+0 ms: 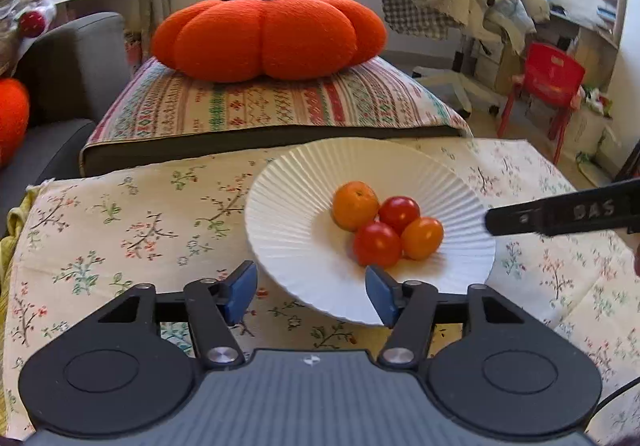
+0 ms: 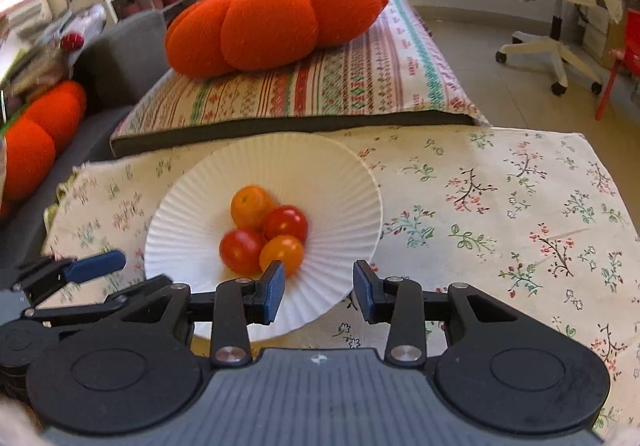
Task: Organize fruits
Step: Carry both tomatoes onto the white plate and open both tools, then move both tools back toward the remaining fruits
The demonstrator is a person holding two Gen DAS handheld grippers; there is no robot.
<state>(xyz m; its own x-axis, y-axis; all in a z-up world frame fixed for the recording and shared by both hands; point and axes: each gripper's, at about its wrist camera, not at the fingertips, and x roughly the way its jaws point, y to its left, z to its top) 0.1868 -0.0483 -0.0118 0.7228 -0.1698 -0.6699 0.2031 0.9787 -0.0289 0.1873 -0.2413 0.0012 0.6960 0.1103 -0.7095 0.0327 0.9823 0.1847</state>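
A white ribbed plate (image 1: 288, 214) (image 2: 188, 206) sits on the floral tablecloth. In it lie a small orange (image 1: 355, 205) (image 2: 251, 204), two red tomatoes (image 1: 399, 213) (image 1: 377, 244) (image 2: 285, 223) (image 2: 241, 250) and an orange-yellow tomato (image 1: 422, 238) (image 2: 282, 253), all touching. My left gripper (image 1: 311, 292) is open and empty over the plate's near rim. My right gripper (image 2: 319, 292) is open and empty over the plate's near right rim; one of its fingers (image 1: 560, 212) reaches in from the right in the left wrist view. The left gripper's blue pad (image 2: 96, 265) shows at the left in the right wrist view.
The floral tablecloth (image 1: 120, 230) (image 2: 500, 206) covers the table. Behind it lies a striped cushion (image 1: 280, 106) (image 2: 320, 86) with a big orange pumpkin pillow (image 1: 268, 34) (image 2: 276, 22). A grey sofa (image 1: 72, 66) is at the left, a red chair (image 1: 548, 82) at the right.
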